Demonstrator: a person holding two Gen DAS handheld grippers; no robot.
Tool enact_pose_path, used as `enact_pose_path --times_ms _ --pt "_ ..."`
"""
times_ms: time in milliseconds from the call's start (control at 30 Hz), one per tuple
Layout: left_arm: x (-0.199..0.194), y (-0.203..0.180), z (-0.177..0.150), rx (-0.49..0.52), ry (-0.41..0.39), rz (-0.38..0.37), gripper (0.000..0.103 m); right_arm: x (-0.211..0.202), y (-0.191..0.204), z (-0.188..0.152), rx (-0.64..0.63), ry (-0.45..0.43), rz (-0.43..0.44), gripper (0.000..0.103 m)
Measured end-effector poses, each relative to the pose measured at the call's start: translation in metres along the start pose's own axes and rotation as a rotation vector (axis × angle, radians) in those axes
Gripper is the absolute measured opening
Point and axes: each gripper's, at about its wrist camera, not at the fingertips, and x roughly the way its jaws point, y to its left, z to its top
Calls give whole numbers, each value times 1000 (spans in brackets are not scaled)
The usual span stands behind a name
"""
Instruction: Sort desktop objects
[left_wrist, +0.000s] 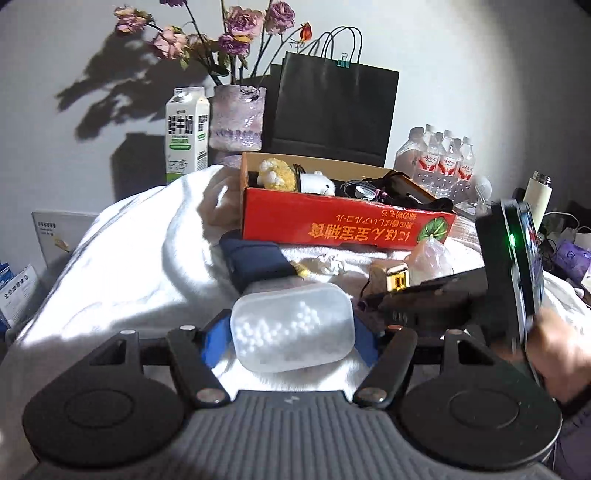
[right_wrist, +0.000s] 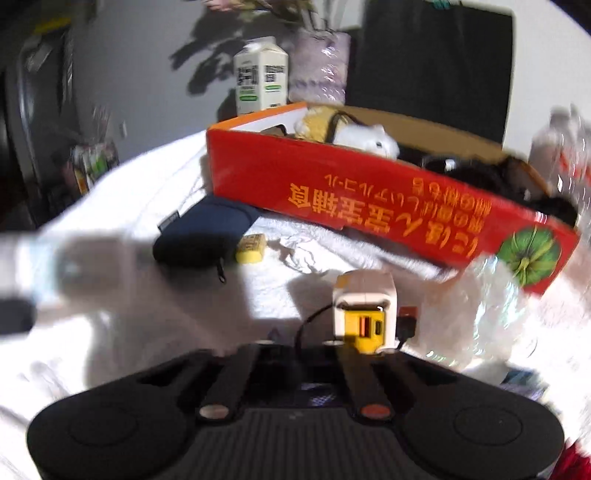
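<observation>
My left gripper (left_wrist: 291, 332) is shut on a translucent plastic box of white beads (left_wrist: 291, 326), held between its blue pads above the white cloth. The red cardboard box (left_wrist: 343, 221) lies behind it, holding plush toys (left_wrist: 295, 177) and black cables. A dark blue pouch (left_wrist: 255, 264) and a white-and-yellow charger (left_wrist: 393, 278) lie in front of the red box. In the right wrist view my right gripper (right_wrist: 306, 345) sits just before the charger (right_wrist: 365, 314); its fingertips are hidden and the view is blurred. The red box (right_wrist: 369, 210), pouch (right_wrist: 203, 232) and a yellow eraser (right_wrist: 252, 248) show there.
A milk carton (left_wrist: 186, 129), a vase of dried roses (left_wrist: 236, 116), black paper bags (left_wrist: 332, 107) and a pack of water bottles (left_wrist: 439, 158) stand at the back. Crumpled clear plastic (right_wrist: 491, 314) lies right of the charger. The right gripper's body (left_wrist: 513, 266) is close on the right.
</observation>
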Motion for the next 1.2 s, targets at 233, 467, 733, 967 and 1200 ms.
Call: enact_pose_path --times_ms 233,467,733,967,1200 --pt "-37 -9 -32 14 4 4 67 -110 5 -19 133 -241 94 1" --pt "-68 -26 -78 91 -20 0 68 -195 11 -62 191 -322 173 1" --pt "-65 -26 -90 63 33 0 84 -193 21 -110 222 -207 110 1" --pt "-48 -26 -88 47 66 24 68 -180 25 -133 203 -156 38 3" --pt "-63 -22 -57 -7 12 -59 68 -202 21 -121 210 -223 51 2"
